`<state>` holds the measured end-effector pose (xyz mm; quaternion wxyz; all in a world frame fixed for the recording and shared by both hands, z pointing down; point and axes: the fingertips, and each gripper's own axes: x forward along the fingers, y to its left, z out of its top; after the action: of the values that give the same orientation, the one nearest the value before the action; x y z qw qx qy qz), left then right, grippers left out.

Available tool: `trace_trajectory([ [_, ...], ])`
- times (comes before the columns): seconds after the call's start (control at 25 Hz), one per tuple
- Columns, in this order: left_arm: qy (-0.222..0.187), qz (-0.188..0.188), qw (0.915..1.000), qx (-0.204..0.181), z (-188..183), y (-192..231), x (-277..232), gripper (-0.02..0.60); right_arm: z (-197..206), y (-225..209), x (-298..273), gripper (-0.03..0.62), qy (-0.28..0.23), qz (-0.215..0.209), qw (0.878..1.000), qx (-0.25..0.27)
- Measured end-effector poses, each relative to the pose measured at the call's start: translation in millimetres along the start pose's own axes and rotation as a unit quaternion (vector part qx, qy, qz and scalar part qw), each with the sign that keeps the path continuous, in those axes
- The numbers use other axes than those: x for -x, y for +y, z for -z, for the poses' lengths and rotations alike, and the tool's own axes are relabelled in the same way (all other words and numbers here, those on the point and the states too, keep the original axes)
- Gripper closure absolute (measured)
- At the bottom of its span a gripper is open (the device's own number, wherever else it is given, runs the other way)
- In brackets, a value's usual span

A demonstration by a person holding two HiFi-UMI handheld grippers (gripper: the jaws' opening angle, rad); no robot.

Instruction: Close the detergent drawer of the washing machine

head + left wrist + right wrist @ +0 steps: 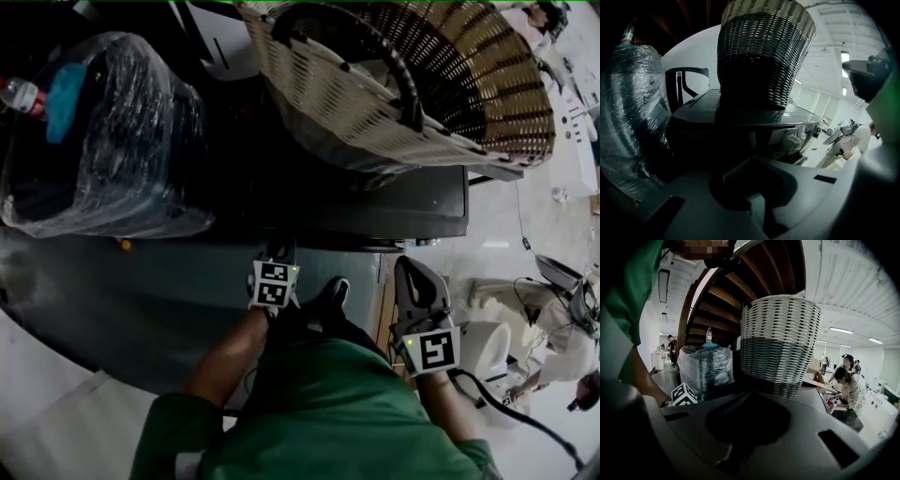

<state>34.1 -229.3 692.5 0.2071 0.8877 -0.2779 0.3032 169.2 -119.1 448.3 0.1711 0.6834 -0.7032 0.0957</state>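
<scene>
The left gripper (278, 251) and right gripper (410, 272) are both held low in front of the washing machine (394, 202). Neither touches it. In the left gripper view, the left gripper (745, 176) shows its jaws pressed together into one dark mass with nothing between them. The right gripper (745, 416) reads the same in its own view: jaws together and empty.

The task looks barely begun. In the left gripper view, pale compartments sit just under the machine's top lip. These are probably the detergent drawer (794, 140), pulled out from the front, though the dim light makes this hard to confirm. If so, the drawer is still open and the whole push remains to be done.

The left gripper is nearer the machine's front, while the right gripper hangs off to the side beside the person's body. A wicker basket (403, 75) rests on the machine's top, and a plastic-wrapped bin (103, 141) stands to its left. Neither is in the drawer's way.
</scene>
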Motion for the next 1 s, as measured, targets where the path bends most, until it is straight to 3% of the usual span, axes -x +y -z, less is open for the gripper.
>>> trace_trajectory([
  [0.32, 0.003, -0.019, 0.9998, 0.003, 0, -1, -2, 0.561, 5, -11, -18, 0.579, 0.012, -0.012, 1.000, 0.004],
  [1.0, 0.000, -0.017, 0.9996, 0.022, -1, 1, -6, 0.563, 4, -6, -51, 0.579, 0.028, -0.052, 0.998, 0.014],
])
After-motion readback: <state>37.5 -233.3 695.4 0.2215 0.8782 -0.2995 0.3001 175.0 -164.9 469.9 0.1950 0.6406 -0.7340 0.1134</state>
